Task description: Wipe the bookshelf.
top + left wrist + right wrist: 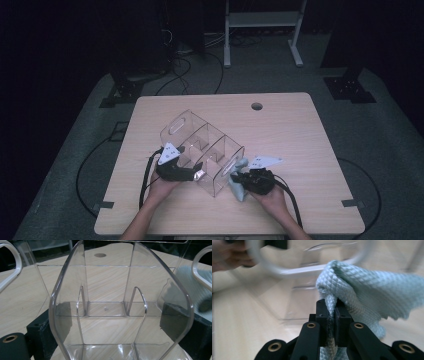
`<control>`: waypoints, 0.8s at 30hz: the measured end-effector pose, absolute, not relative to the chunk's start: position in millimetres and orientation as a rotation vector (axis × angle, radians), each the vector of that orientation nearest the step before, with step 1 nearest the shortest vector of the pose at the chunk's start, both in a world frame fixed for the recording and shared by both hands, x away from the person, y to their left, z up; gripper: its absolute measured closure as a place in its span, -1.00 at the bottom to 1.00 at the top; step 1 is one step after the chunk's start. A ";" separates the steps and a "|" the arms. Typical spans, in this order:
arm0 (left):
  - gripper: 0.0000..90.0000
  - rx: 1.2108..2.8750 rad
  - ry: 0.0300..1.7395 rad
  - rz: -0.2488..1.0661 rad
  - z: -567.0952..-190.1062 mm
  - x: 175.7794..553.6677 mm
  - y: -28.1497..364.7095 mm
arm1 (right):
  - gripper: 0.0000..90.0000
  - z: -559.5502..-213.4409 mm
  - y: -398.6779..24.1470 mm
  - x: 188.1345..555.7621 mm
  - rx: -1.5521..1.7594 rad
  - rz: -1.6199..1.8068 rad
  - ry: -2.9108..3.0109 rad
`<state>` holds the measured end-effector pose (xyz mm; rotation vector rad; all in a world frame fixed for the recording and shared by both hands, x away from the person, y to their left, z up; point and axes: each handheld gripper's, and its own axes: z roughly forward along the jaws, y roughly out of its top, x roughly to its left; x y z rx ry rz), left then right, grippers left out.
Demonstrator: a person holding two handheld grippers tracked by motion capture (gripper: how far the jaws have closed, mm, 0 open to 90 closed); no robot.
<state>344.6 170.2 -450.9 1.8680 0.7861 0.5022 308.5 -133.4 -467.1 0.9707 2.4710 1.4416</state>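
Clear organizer on wooden table

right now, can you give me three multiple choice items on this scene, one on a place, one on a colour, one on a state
1. Where is the clear organizer?
A. on the floor
B. on the wooden table
C. on a shelf

2. What colour is the cloth?
A. red
B. black
C. pale blue-green

3. How are the right tongs?
A. shut on the cloth
B. wide open
C. holding a cup

Key: 1 B, the high view shows it lying on the tabletop. 2 C, the woven fabric is pale blue-green in the right gripper view. 3 A, both jaws pinch a fold of the fabric.
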 end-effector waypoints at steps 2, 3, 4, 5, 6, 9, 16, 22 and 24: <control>-0.86 1.870 0.786 0.504 -450.8 344.5 170.3 | 0.86 -462.9 -119.6 295.4 0.852 1.482 2.536; -0.85 1.869 0.789 0.503 -450.8 344.3 170.2 | 0.86 -460.3 -113.5 289.8 0.803 1.477 2.557; -0.85 1.870 0.788 0.500 -450.7 344.3 170.5 | 0.86 -457.0 -106.3 284.0 0.739 1.452 2.570; -0.85 1.872 0.787 0.496 -450.6 344.4 171.5 | 0.86 -454.5 -101.8 280.8 0.701 1.415 2.569; -0.85 1.872 0.785 0.494 -450.8 344.4 172.3 | 0.86 -453.9 -101.2 281.4 0.690 1.406 2.571; -0.84 1.877 0.783 0.500 -450.3 344.1 173.0 | 0.86 -458.3 -114.0 294.5 0.778 1.427 2.553; -0.85 1.868 0.786 0.503 -450.7 344.6 171.5 | 0.85 -471.1 -143.2 323.1 0.961 1.370 2.447; -0.85 1.866 0.789 0.502 -450.6 345.0 172.4 | 0.85 -477.0 -125.0 308.2 0.895 1.368 2.523; -0.85 1.868 0.790 0.497 -450.5 345.0 173.7 | 0.85 -474.4 -116.7 302.0 0.838 1.350 2.542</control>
